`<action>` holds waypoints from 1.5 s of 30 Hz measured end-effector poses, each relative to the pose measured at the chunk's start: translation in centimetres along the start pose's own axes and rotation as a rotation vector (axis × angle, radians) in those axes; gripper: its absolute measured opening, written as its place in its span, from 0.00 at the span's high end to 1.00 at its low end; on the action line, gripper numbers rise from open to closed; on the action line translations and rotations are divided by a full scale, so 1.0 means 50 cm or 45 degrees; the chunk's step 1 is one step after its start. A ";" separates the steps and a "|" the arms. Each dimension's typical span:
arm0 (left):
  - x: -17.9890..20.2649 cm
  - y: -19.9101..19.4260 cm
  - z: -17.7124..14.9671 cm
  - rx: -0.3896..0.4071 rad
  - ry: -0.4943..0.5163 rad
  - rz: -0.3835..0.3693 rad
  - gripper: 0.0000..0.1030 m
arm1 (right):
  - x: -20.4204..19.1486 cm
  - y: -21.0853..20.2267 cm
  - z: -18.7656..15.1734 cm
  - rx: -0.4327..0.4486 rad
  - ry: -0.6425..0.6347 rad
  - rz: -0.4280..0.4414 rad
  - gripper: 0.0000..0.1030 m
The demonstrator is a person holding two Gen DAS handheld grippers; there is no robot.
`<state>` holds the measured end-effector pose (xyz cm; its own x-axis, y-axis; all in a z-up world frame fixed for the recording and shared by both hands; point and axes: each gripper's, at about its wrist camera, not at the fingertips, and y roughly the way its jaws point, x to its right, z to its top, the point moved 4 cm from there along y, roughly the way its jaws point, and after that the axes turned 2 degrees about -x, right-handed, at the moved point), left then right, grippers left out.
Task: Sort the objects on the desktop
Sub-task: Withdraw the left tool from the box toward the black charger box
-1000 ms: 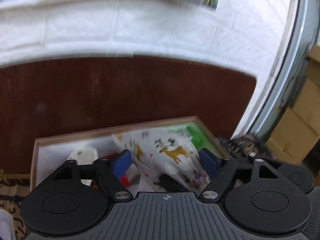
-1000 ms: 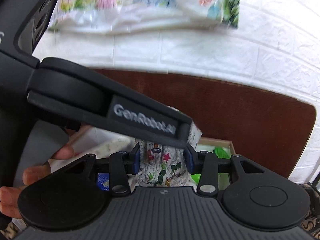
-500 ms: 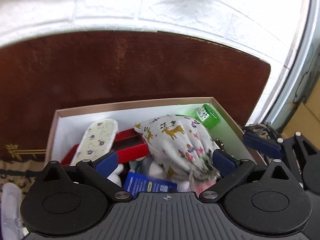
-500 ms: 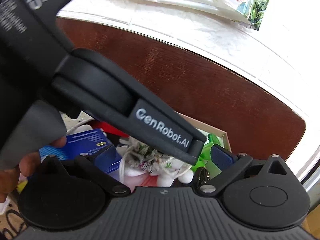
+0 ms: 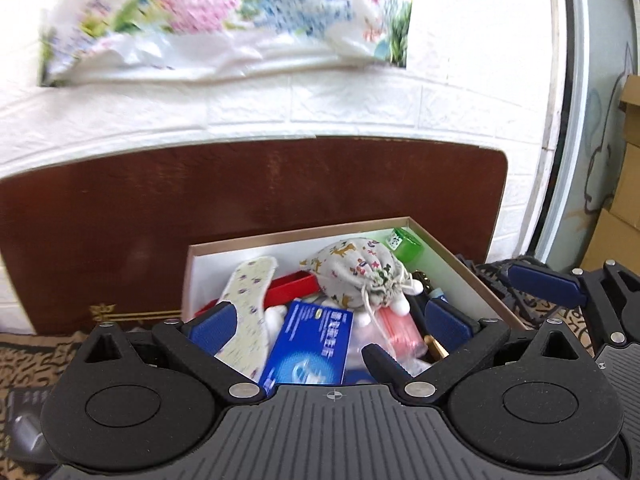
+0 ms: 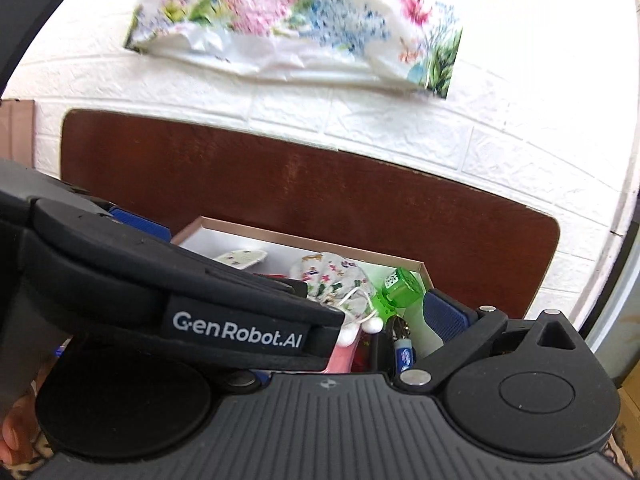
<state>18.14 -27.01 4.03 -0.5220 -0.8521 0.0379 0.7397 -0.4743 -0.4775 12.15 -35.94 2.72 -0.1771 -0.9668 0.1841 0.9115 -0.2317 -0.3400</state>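
An open cardboard box (image 5: 296, 236) stands on the patterned cloth against a brown board. In it lie a printed drawstring pouch (image 5: 356, 270), a floral insole (image 5: 248, 300), a red tray (image 5: 292, 286), a blue packet (image 5: 316, 346), a pink item (image 5: 400, 328) and a green sharpener (image 5: 404, 244). My left gripper (image 5: 326, 320) is open and empty, just in front of and above the box. My right gripper (image 6: 296, 316) is open and empty; its right finger (image 6: 444, 314) shows, and the left gripper's body (image 6: 160, 296) hides its left finger. The pouch (image 6: 332, 276) and sharpener (image 6: 400, 284) also show in the right wrist view.
The brown board (image 5: 256, 188) stands upright behind the box against a white brick wall with a floral sheet (image 5: 224, 20) on it. Cardboard cartons (image 5: 622, 216) stand at the far right. A black object (image 5: 24, 424) lies on the cloth at lower left.
Both grippers let go of the printed pouch, opened and drew back. The pouch now lies in the box on the other items.
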 end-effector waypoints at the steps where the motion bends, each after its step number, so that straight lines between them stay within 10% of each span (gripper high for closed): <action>1: -0.003 -0.020 -0.008 0.016 -0.001 0.014 0.00 | -0.002 -0.012 0.007 0.008 0.013 0.003 0.00; 22: -0.174 -0.327 -0.287 0.055 -0.154 0.295 0.00 | -0.304 -0.234 -0.114 0.025 0.021 0.234 0.00; 45: -0.327 -0.324 -0.357 -0.004 -0.283 0.336 0.00 | -0.462 -0.194 -0.138 -0.065 -0.052 0.374 0.00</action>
<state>7.10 -1.47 -4.52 -0.2072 -0.9728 0.1031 0.8351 -0.2308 -0.4993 4.85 -12.13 -4.60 0.1077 -0.9884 0.1075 0.9014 0.0515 -0.4299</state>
